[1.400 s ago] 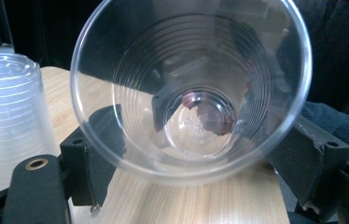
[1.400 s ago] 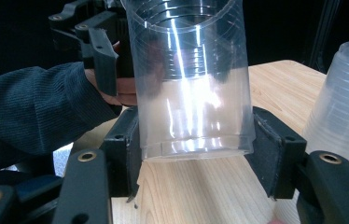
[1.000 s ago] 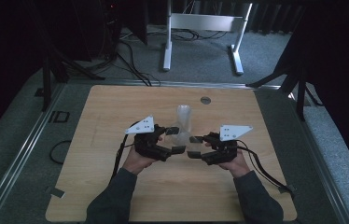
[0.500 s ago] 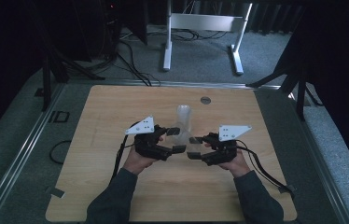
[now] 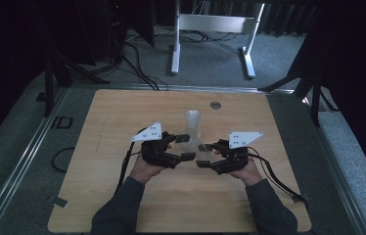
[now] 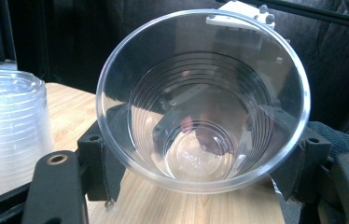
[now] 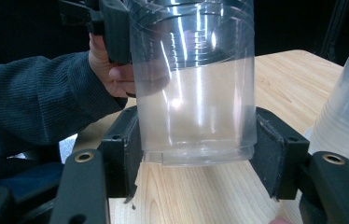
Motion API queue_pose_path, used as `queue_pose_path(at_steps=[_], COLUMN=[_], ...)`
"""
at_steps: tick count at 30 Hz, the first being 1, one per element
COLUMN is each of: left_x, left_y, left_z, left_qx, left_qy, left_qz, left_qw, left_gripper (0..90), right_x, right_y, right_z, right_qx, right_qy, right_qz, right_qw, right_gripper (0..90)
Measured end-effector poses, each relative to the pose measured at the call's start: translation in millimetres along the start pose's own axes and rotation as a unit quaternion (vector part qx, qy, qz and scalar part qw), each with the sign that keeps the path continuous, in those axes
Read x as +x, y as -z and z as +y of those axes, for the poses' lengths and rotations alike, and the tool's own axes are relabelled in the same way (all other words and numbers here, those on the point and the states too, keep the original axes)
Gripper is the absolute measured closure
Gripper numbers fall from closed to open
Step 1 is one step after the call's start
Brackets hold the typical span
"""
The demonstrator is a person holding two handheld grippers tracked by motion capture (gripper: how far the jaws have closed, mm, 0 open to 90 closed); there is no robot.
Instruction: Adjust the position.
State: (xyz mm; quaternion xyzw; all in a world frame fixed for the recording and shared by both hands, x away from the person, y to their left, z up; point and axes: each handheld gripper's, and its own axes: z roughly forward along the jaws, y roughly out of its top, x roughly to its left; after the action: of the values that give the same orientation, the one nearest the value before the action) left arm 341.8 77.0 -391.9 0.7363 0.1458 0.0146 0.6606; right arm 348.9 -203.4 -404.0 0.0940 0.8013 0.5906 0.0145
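Cup (image 6: 203, 100) of clear plastic lies sideways between my two grippers over the middle of the surface (image 5: 122, 117). My left gripper (image 5: 185, 148) has just been closing and clamps its rim end; my right gripper (image 5: 204, 155) clamps its base end. Cup stack (image 5: 192, 122) stands just behind, toward the far edge.

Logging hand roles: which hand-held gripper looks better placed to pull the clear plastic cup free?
Probably the left hand-held gripper: its jaws have just been closing onto the rim end of the clear plastic cup. The right hand-held gripper clamps the base end, so it can anchor.
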Motion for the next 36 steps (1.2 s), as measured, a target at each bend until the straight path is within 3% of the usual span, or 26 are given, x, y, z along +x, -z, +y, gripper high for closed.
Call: queue_pose_path(at_steps=[36], left_x=[-1.2], left_y=[-5.0], left_z=[-0.8], left_qx=[-0.008], left_qy=[0.003], left_qz=[-0.008], left_qw=[0.9999], left_gripper=[30.2], right_x=[2.5], right_y=[-5.2], right_z=[1.1], right_qx=[0.014], right_qy=[0.008], right_qz=[0.006], right_qw=[0.9999], right_gripper=[39.8])
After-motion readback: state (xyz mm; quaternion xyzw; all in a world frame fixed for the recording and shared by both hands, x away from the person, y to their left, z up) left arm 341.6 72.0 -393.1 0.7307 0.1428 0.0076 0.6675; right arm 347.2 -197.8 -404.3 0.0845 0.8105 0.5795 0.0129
